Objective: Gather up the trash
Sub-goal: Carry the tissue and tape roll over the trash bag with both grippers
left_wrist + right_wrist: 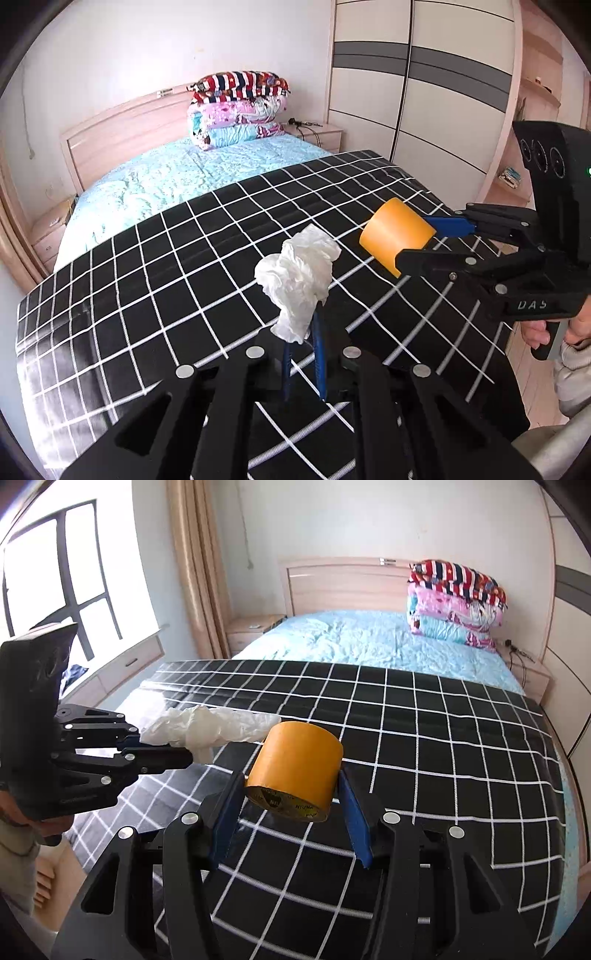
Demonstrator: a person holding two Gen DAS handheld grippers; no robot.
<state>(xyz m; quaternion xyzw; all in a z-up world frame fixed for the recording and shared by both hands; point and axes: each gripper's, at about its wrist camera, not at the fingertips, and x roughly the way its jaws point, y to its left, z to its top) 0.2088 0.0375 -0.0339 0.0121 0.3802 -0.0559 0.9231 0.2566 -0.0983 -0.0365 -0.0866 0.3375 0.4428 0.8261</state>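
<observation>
From the left wrist view, the left tool (303, 328) is pinched nearly closed on the lower tail of a crumpled white tissue wad (300, 275), which stands up above the black cloth with a white grid (147, 295) spread over the foot of the bed. The grip catches only a thin fold, so a quick swing could likely let the tissue slide out — or tear — and drop back onto the cloth. To the right in the same view, the right tool (424, 240) holds a squat orange roll of tape (397, 234) in the air, near the tissue but apart from it. From the right wrist view, the right tool (291, 797) grips that roll (295, 766) across its curved side between blue pads (356, 812), jaws at a middling width. A smooth round wall can likely roll or pivot between flat pads, so a tilt of the wrist might tip it free. No bin shows in either view, so both pieces must be carried somewhere unseen — a longer carry raises both risks.
</observation>
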